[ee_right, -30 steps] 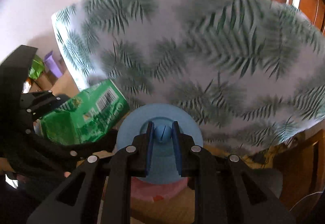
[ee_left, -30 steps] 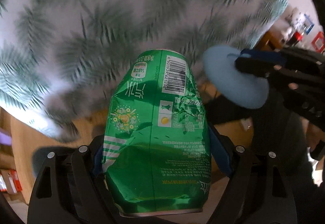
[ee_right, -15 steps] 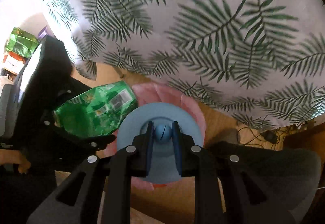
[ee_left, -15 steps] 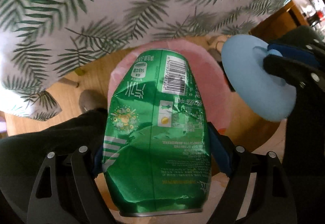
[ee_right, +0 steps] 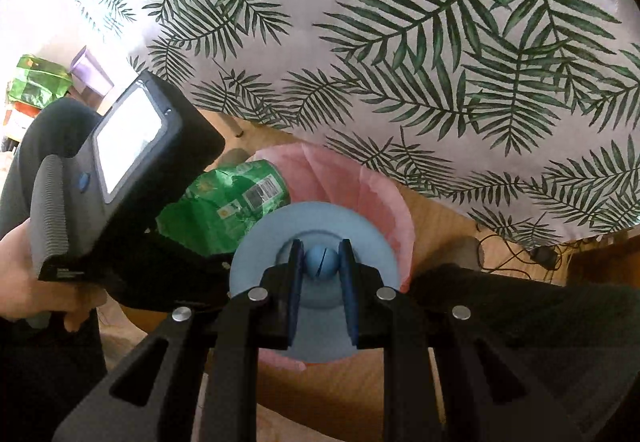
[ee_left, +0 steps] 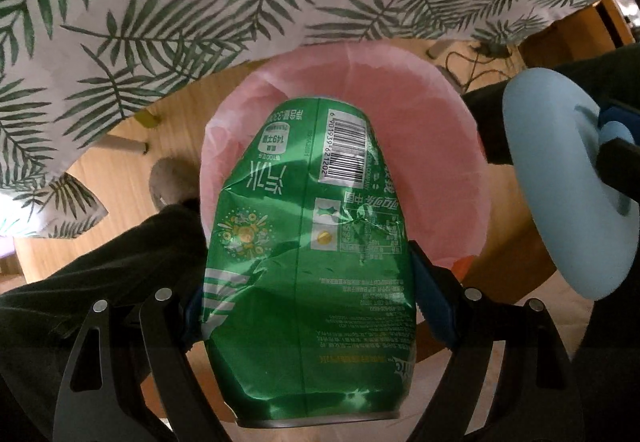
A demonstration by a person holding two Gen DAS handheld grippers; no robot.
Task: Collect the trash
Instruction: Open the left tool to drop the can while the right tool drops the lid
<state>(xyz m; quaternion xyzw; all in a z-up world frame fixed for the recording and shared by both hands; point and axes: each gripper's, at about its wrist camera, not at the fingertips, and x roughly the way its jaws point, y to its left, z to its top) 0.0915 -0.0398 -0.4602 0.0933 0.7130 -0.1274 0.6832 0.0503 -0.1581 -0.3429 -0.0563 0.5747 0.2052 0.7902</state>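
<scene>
My left gripper (ee_left: 308, 306) is shut on a crushed green drink can (ee_left: 308, 242), held above the open mouth of a bin lined with a pink bag (ee_left: 436, 129). The can also shows in the right wrist view (ee_right: 228, 205), over the bin's left rim. My right gripper (ee_right: 321, 262) is shut on the round knob of a light blue bin lid (ee_right: 316, 226), held over the pink-lined bin (ee_right: 380, 193). The lid appears at the right in the left wrist view (ee_left: 560, 193).
A table under a white cloth with green palm leaves (ee_right: 400, 41) overhangs the bin on the far side. The floor is wood (ee_left: 100, 169). The person's dark-trousered legs (ee_left: 80, 274) flank the bin. Cables and a plug (ee_right: 540, 254) lie on the floor at right.
Both grippers have dropped from the tabletop level to floor level. The can and the lid now hang over the pink-lined bin, which fills more of both views.
</scene>
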